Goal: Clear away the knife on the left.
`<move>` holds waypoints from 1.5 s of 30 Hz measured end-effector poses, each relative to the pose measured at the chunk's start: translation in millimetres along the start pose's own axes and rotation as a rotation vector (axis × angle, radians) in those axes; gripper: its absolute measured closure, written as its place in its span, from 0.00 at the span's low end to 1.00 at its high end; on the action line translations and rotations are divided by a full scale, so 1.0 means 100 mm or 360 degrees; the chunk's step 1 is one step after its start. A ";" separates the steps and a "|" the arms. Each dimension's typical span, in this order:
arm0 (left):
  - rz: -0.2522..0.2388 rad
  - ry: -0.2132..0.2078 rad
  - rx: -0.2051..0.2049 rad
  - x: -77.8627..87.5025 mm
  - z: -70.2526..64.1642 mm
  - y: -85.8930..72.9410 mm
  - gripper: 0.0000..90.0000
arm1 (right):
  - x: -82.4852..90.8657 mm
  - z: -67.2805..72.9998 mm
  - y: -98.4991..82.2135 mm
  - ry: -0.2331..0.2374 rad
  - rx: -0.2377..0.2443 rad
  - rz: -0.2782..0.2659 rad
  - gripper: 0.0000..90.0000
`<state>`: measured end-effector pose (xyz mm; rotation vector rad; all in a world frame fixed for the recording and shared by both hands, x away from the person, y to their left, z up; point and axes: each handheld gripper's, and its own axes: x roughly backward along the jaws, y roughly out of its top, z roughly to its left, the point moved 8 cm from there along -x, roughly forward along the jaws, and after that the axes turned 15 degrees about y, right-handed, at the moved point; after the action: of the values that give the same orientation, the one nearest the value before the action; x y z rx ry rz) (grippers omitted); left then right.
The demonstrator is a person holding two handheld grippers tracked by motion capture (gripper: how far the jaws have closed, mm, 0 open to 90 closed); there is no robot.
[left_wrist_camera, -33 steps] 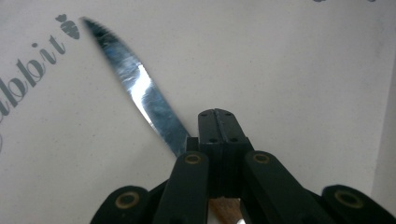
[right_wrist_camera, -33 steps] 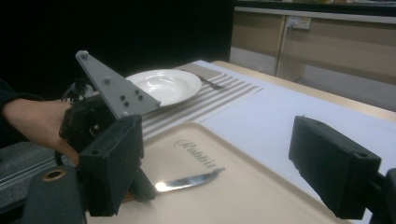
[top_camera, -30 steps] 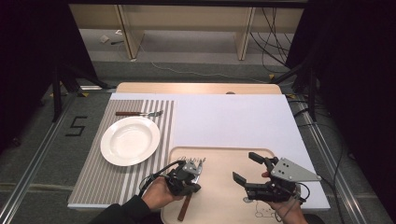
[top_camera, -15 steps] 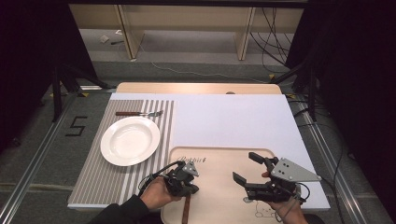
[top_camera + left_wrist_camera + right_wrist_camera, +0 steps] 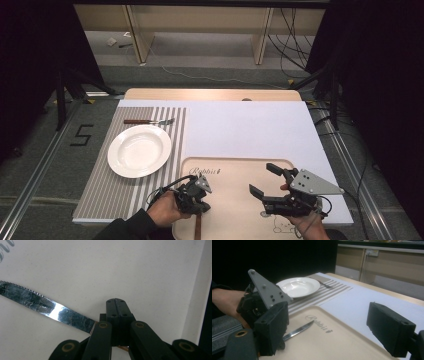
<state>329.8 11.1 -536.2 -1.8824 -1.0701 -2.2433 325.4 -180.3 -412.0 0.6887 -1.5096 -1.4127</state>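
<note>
Lying at far left on the striped mat [image 5: 100,195], a fork [image 5: 150,121] sits behind the plate [image 5: 139,150]. On the tray [image 5: 235,205], left tongs [image 5: 116,305] clamp the knife [image 5: 45,307] by its handle; right tongs [image 5: 265,180] gape wide, holding nothing.

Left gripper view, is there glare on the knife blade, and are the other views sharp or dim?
Left gripper view: a bright glare patch sits mid-blade on the knife, while the near jaws look soft. Right gripper view: the near jaws are blurred, the white plate is fairly crisp and the background is dark. High view: the table is evenly lit, its surroundings nearly black.
</note>
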 end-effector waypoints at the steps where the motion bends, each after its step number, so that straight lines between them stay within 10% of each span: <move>1: 0.0002 -0.0004 0.0006 0.00 0.01 -0.01 1.00 | 0.00 0.00 0.00 0.0000 0.0000 0.0001 0.21; 45: 0.0126 0.0040 0.0044 0.12 0.29 -0.23 1.00 | 0.00 0.00 0.00 0.0001 0.0003 -0.0001 0.21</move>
<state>341.4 47.9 -535.5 -1.8469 -0.9994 -2.1918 325.3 -180.2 -411.8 0.6904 -1.5106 -1.4115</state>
